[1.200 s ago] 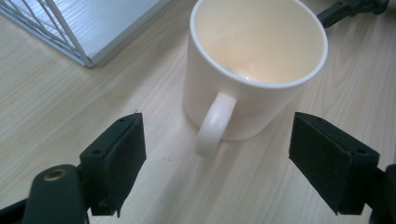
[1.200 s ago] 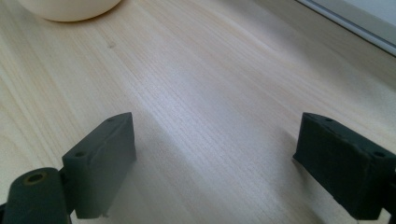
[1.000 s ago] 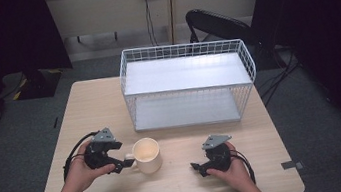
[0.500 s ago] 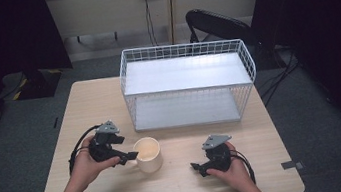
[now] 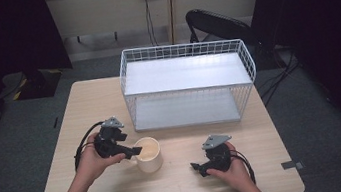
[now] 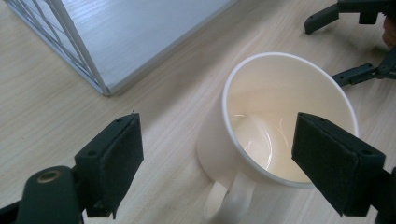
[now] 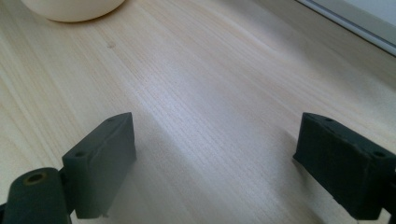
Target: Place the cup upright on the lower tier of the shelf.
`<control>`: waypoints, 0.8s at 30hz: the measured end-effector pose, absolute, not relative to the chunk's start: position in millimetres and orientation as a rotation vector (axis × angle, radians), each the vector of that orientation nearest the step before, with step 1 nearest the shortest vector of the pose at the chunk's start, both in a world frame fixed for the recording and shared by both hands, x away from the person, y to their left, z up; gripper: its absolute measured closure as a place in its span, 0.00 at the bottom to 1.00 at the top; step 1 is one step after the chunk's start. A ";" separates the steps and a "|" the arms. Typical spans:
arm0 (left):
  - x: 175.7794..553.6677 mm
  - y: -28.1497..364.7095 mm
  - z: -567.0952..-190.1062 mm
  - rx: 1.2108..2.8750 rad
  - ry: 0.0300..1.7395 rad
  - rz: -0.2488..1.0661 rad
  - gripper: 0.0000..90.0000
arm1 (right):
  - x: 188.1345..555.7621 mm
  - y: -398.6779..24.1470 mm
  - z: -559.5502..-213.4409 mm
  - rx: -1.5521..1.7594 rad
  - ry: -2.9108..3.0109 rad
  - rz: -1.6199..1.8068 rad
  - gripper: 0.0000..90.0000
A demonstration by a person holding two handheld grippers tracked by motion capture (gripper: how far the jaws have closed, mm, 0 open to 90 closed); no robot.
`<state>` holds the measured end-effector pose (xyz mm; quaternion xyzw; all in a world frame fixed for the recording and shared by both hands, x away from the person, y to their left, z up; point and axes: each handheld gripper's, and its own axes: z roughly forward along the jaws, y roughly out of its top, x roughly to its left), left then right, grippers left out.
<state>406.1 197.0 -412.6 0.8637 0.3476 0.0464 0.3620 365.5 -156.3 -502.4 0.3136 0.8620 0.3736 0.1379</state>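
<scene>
The mug (image 5: 149, 154) is plain cream, glossy inside. The left gripper (image 5: 133, 150) and right gripper (image 5: 197, 167) are black, each topped with a grey plate. The surface (image 5: 181, 185) is pale wood grain. The wire basket (image 5: 188, 84) is white, with light grey shelves.

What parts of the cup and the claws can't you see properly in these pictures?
- Cup: in the left gripper view its handle is blurred and cut off by the bottom edge.
- Cup, right gripper view: the top edge cuts off all but its base.
- Left claw: in the high view, too small to tell whether a pad touches the cup's rim.
- Right claw: in the high view, the hand hides part of it.
</scene>
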 end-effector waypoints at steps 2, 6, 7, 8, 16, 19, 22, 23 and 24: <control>408.3 195.7 -415.8 2.227 0.914 0.105 0.18 | 365.5 -156.4 -502.4 0.907 2.493 1.081 0.12; 410.0 194.6 -418.6 2.235 0.920 0.094 0.18 | 365.5 -156.4 -502.4 0.907 2.493 1.081 0.12; 410.6 193.3 -420.0 2.242 0.924 0.100 0.18 | 365.5 -156.4 -502.4 0.907 2.493 1.081 0.12; 411.1 192.8 -420.2 2.246 0.925 0.099 0.18 | 365.5 -156.4 -502.4 0.906 2.493 1.081 0.12; 413.1 187.5 -423.2 2.264 0.944 0.133 0.23 | 365.4 -156.3 -502.4 0.908 2.493 1.080 0.12; 414.2 184.6 -426.5 2.275 0.942 0.128 0.27 | 365.4 -156.3 -502.4 0.908 2.493 1.080 0.12; 415.0 182.6 -428.5 2.284 0.940 0.136 0.28 | 365.4 -156.3 -502.4 0.908 2.493 1.081 0.12; 415.2 182.3 -429.0 2.284 0.943 0.133 0.28 | 365.4 -156.3 -502.4 0.908 2.493 1.080 0.12; 415.2 181.5 -429.5 2.287 0.948 0.141 0.29 | 365.4 -156.3 -502.4 0.908 2.493 1.080 0.12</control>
